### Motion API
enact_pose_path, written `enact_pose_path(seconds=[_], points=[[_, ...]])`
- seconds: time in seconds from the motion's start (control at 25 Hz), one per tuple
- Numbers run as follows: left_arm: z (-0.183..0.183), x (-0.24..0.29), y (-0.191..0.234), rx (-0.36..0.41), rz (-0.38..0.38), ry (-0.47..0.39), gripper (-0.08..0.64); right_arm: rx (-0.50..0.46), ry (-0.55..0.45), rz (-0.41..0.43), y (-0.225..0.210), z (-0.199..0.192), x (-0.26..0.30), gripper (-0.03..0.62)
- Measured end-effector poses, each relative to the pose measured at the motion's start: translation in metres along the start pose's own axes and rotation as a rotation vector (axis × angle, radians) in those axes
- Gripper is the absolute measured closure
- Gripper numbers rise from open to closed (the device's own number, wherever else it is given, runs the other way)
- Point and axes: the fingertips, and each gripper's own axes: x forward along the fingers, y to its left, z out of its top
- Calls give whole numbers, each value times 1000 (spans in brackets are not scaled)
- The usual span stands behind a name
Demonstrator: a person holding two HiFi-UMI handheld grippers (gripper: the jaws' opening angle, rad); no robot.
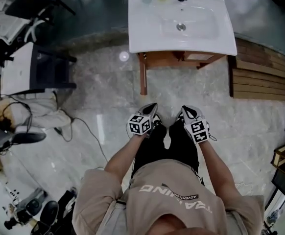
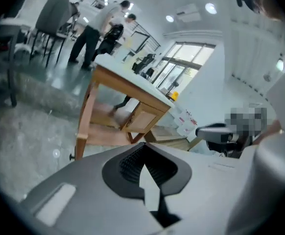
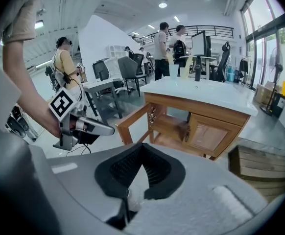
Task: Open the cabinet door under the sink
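A white sink (image 1: 147, 33) tops a wooden cabinet (image 1: 181, 58) at the far side of the marble floor. Its left door (image 1: 143, 75) stands swung out toward me, edge-on; the right door (image 1: 201, 56) is closed. Both grippers hover in front of my legs, well short of the cabinet. My left gripper (image 1: 154, 107) is shut and empty, and my right gripper (image 1: 184, 110) is also shut with nothing in it. The left gripper view tilts, with the left gripper (image 2: 143, 146) facing the open door (image 2: 83, 121). In the right gripper view the right gripper (image 3: 142, 145) faces the closed door (image 3: 208, 135).
A stack of wooden slats (image 1: 260, 77) lies right of the cabinet. Desks and chairs (image 1: 39, 67) stand at the left, with cables (image 1: 83, 131) trailing over the floor. Several people (image 3: 162, 45) stand among desks far behind the sink.
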Motion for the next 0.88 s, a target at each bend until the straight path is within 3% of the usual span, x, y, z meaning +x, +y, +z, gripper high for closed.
enact_pose_path(seconds=[0.2, 0.52, 0.68, 0.88], points=[[80, 10, -68, 201, 5, -61, 545, 47, -56, -50, -18, 15, -42, 591], [152, -5, -168, 534, -70, -94, 545, 65, -193, -155, -52, 70, -102, 591], [172, -11, -192, 624, -70, -97, 543, 89, -256, -190, -71, 91, -120, 591], [202, -14, -212, 669, -71, -131, 543, 75, -310, -205, -84, 112, -134, 591]])
